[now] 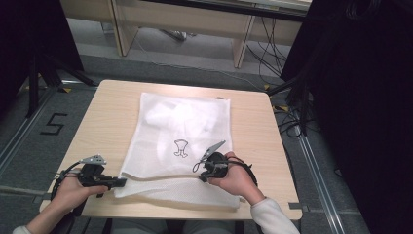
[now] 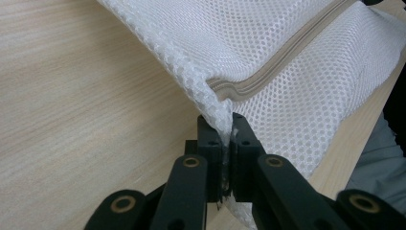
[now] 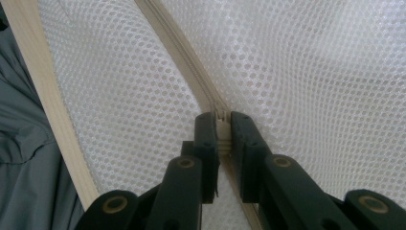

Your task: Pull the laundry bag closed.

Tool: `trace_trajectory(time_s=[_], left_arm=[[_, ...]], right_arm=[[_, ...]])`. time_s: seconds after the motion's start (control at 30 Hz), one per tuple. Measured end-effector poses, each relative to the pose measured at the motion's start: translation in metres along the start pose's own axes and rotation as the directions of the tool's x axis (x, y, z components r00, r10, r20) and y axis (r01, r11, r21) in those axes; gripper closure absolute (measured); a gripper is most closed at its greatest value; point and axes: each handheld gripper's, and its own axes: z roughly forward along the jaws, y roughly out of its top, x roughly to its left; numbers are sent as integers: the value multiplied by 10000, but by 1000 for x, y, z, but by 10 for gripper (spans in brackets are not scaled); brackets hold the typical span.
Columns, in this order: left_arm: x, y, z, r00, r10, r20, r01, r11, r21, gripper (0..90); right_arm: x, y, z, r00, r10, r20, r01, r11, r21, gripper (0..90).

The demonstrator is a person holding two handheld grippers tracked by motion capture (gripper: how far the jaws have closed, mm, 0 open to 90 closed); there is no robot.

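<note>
A white mesh laundry bag (image 1: 187, 122) lies flat on the wooden table (image 1: 104, 114), with a pale garment showing faintly inside it. A beige zipper (image 1: 160, 176) runs across its near end. My left gripper (image 1: 120, 182) is shut on the bag's near left corner; in the left gripper view the jaws pinch the mesh (image 2: 224, 123) just below the zipper's end (image 2: 230, 90). Further right along the zipper, my right gripper (image 1: 201, 177) is shut on the zipper pull (image 3: 222, 132), and the zipper (image 3: 177, 45) runs away from the jaws.
The bag's near edge lies close to the table's front edge (image 1: 195, 214). Bare wood lies left and right of the bag. Grey cloth of the person's clothing (image 3: 24, 153) shows below the table edge. Cables (image 1: 292, 117) and dark curtains stand to the right.
</note>
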Motion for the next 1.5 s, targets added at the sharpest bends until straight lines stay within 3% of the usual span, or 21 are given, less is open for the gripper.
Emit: trace_trajectory(time_s=[1.37,1.5], left_arm=[[0,0,0,10000,-78,-56,78,10000,-43,851],[0,1,-1,10000,-47,5,47,9998,182,851]], right_arm=[[-8,-17,-10,9992,398,46,-398,9992,-32,827],[-10,-19,-11,9994,337,71,-337,9994,-61,826]])
